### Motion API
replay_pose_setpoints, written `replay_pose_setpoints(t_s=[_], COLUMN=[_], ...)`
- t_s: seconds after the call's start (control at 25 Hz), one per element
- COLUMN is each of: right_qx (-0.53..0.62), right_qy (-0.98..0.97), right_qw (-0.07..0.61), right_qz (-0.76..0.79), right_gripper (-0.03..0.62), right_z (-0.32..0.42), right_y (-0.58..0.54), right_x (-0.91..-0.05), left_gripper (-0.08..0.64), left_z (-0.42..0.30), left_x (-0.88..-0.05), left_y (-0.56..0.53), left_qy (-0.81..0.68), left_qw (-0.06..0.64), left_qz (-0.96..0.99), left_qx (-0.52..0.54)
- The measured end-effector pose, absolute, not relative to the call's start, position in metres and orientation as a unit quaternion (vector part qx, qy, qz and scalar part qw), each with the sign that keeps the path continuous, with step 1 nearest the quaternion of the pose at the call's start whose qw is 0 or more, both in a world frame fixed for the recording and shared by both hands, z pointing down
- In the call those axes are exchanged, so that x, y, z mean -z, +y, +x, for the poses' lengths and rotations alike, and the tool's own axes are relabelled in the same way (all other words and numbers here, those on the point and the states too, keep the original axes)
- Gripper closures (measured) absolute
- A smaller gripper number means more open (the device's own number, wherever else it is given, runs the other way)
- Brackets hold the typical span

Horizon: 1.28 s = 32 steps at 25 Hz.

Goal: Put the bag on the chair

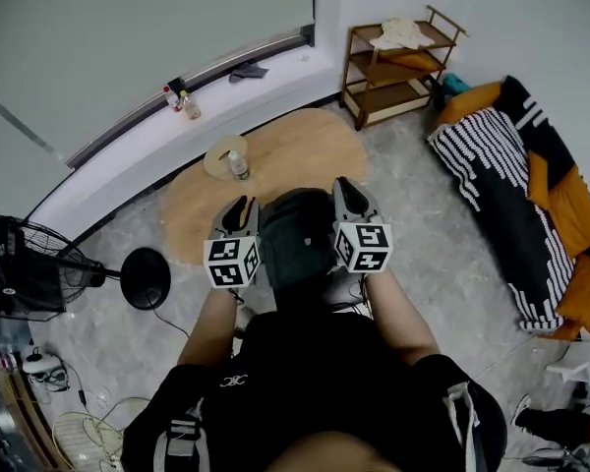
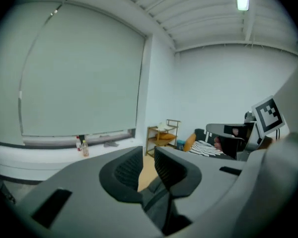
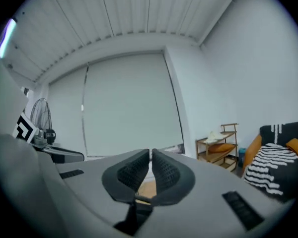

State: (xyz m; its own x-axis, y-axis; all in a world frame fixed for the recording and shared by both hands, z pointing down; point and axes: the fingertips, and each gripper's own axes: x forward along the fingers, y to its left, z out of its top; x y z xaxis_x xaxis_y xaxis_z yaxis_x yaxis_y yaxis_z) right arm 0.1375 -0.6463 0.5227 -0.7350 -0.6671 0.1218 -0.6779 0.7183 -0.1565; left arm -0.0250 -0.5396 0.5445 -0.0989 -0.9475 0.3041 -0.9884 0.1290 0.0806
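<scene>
While the person holds it up between both grippers, the dark bag [image 1: 295, 239] hangs in front of the chest, near the round wooden table [image 1: 305, 155]. The left gripper [image 1: 238, 209] pinches the bag's grey strap [image 2: 156, 197] with its jaws narrow. The right gripper [image 1: 347, 193] is nearly closed on a thin dark strip [image 3: 136, 213].

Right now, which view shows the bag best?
Head view: whole dark bag shows between left gripper and right gripper. Left gripper view catches only a grey fold in its jaws; right gripper view, a dark sliver.
</scene>
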Motion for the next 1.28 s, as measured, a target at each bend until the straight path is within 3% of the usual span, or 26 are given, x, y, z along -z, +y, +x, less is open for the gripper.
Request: replay_pose_setpoints(t_s=[0.04,0.36,1.28], right_qx=[-0.09,-0.035,-0.058], right_qy=[-0.929,-0.931,-0.917], right_qw=[0.012,-0.015,-0.005], right_qz=[0.36,0.362,0.395], right_gripper=[0.578,0.58,0.579], right_z=[0.139,0.153,0.156], right_y=[-0.644,-0.645,-0.648], right_x=[-0.504,-0.422,-0.438], left_gripper=[0.491,0.518,0.52], left_z=[-0.029,-0.042,-0.046], left_x=[-0.527,-0.456,-0.451], left_y=[-0.538,-0.53,-0.537], left_qy=[-0.748,-0.773,-0.764], left_qw=[0.128,0.084,0.084], left_qz=[0.649,0.628,0.636], left_qx=[-0.058,-0.031,-0.059])
